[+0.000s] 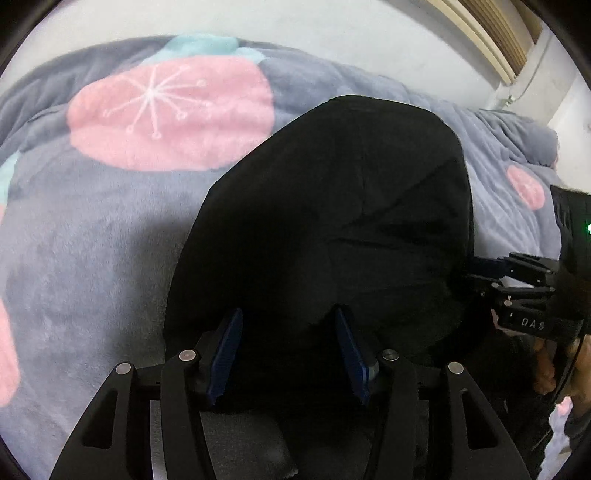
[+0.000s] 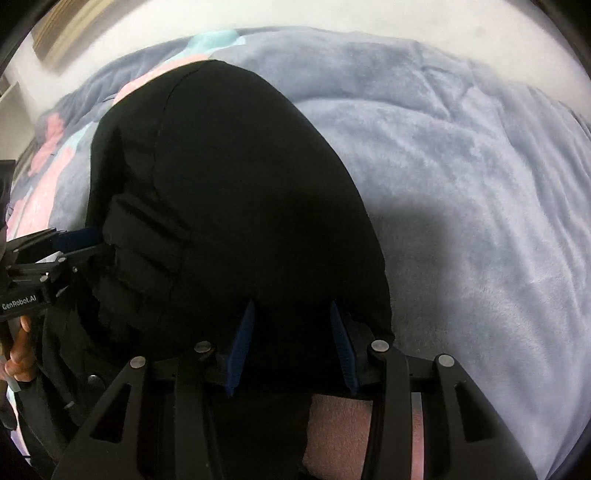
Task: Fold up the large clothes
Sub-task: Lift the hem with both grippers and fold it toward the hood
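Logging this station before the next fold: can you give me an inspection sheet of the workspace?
Surface: plush grey blanket with pink and teal patches, rumpled.
Job's things: black garment lying folded on the blanket.
Clutter: nothing seen.
Grippers: left gripper and right gripper at the garment's near edge, blue fingers apart, black cloth between them, not pinched.
Cables: thin dark cord by the person's hand.
Surroundings: white wall, slatted wooden panel.

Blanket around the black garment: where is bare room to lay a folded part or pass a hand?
Free: the grey blanket on the right tongs' side, and the stretch by the pink circle on the left tongs' side. Crowded: the near edge of the black garment, where both tongs stand.
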The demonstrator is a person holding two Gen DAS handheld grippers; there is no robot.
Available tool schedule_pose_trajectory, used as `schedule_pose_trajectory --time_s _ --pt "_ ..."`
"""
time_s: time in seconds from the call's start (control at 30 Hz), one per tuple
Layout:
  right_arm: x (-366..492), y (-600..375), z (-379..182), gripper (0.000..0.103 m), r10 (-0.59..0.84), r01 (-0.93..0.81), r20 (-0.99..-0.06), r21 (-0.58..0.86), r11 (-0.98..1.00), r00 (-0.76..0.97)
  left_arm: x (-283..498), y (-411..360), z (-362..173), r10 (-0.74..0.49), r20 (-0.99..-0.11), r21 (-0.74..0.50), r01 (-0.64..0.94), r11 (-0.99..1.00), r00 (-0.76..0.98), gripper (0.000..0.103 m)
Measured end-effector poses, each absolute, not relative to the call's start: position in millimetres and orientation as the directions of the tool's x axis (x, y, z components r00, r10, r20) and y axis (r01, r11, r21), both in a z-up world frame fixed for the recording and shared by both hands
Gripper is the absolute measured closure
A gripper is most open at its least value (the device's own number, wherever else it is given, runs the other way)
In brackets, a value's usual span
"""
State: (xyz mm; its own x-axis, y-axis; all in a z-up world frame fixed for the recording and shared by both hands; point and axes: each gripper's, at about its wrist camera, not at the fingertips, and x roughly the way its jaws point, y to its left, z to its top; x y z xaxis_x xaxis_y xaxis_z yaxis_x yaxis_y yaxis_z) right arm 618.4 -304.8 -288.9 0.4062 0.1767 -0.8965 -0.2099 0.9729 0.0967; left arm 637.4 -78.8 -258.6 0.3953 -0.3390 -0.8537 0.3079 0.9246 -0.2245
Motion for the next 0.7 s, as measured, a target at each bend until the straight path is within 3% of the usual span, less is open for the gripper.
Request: schedule_pose_trajectory --time_s 0.23,0.37,0.47,0.7 --pt "601.9 -331.8 -240.3 0.059 0.265 -0.223 -0.853 0.180 0.958 0.449 621.3 -54.6 -191.3 -0.402 -0.774 -0.264 0.327 0.907 0.490 0.047" --pt "609.1 -345.7 -233.8 0.057 0.222 -0.209 -0.857 0.138 0.968 0.466 634.4 -36.6 -170.0 -0.389 -0.745 -0.275 0.283 0.919 0.541 0.035" --pt "626.6 -353.8 -244.7 0.054 0.246 -0.185 -0.868 0.182 0.966 0.431 659.6 -29.4 -177.6 -0.392 -0.765 -0.303 0.251 0.919 0.512 0.033" --pt "671.1 -368.2 -284.6 0.052 0.353 -0.119 -0.874 0.332 0.936 0.334 704.2 -25.8 -236.8 -0.531 -0.799 -0.498 0.185 0.847 0.284 0.032"
